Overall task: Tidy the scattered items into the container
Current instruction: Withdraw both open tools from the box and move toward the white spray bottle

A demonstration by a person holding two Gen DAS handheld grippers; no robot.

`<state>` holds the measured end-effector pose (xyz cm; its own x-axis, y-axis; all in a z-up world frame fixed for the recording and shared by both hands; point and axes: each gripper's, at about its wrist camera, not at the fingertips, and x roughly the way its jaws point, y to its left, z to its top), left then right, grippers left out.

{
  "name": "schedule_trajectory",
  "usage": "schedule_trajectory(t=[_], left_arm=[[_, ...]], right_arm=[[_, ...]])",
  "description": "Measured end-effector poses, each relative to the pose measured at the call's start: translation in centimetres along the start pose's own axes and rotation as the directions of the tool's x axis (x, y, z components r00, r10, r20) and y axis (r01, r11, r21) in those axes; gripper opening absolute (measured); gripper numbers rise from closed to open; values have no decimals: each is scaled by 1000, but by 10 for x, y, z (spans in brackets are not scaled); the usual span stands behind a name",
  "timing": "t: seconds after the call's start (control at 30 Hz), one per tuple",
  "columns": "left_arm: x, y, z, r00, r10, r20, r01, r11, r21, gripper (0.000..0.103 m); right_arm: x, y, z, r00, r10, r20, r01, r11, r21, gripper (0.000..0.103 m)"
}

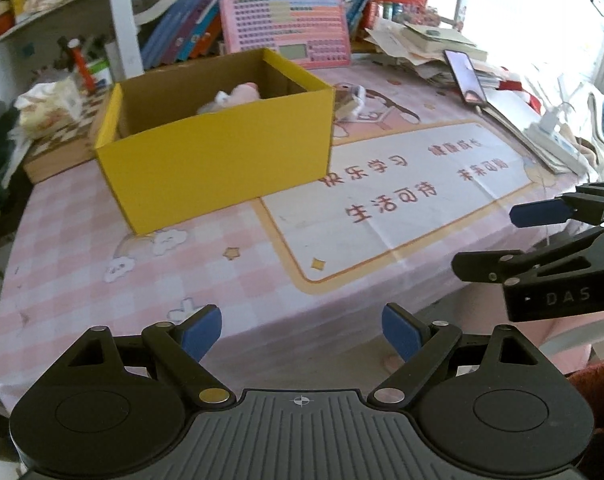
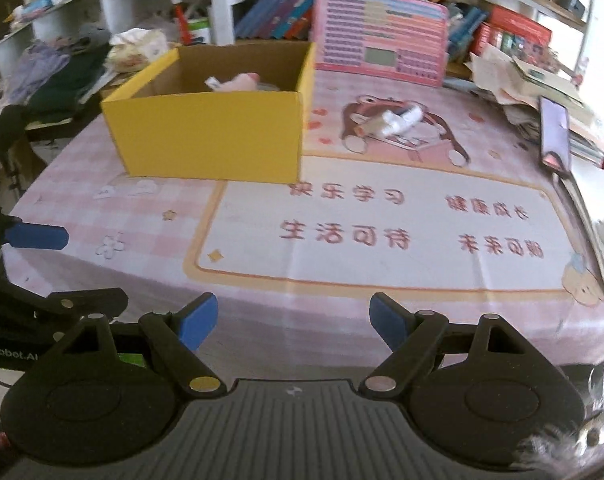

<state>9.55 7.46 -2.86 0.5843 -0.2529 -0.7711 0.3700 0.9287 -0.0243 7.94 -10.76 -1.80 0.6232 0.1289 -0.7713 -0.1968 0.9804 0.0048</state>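
Observation:
A yellow cardboard box [image 1: 218,160] stands on the pink table mat, and it also shows in the right wrist view [image 2: 210,136]. Inside it lies a pink and white soft item [image 1: 238,94], seen too in the right wrist view [image 2: 238,82]. A small white and tan item [image 2: 390,122] lies on the mat right of the box; in the left wrist view it [image 1: 348,100] peeks out behind the box corner. My left gripper [image 1: 302,330] is open and empty over the near table edge. My right gripper [image 2: 293,322] is open and empty, to the right of the left one.
A pink keyboard toy [image 2: 382,46] leans at the back against a row of books [image 1: 182,28]. A phone [image 2: 556,136] rests on stacked papers at the right. Tissues [image 1: 50,104] and clutter sit left of the box. A white charger [image 1: 550,132] lies far right.

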Motion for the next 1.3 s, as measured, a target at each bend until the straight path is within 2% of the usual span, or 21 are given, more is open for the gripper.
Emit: schedule_trajectory(t=[0.3, 0.6, 0.83, 1.1, 1.3], left_arm=[[12, -30, 13, 997, -79, -10, 80, 994, 70, 90], [34, -61, 35, 990, -137, -27, 139, 984, 112, 90], [52, -82, 54, 987, -154, -36, 158, 977, 145, 90], [76, -99, 75, 981, -193, -33, 196, 970, 143, 90], [93, -113, 99, 987, -158, 7, 153, 970, 191, 90]], right_arm=[[-3, -37, -13, 997, -69, -37, 72, 994, 87, 82], [1, -70, -12, 993, -106, -54, 111, 990, 93, 82], [12, -100, -2, 993, -103, -65, 109, 990, 94, 82], [31, -129, 18, 991, -98, -93, 104, 993, 62, 82], [46, -154, 40, 994, -96, -48, 100, 990, 98, 82]])
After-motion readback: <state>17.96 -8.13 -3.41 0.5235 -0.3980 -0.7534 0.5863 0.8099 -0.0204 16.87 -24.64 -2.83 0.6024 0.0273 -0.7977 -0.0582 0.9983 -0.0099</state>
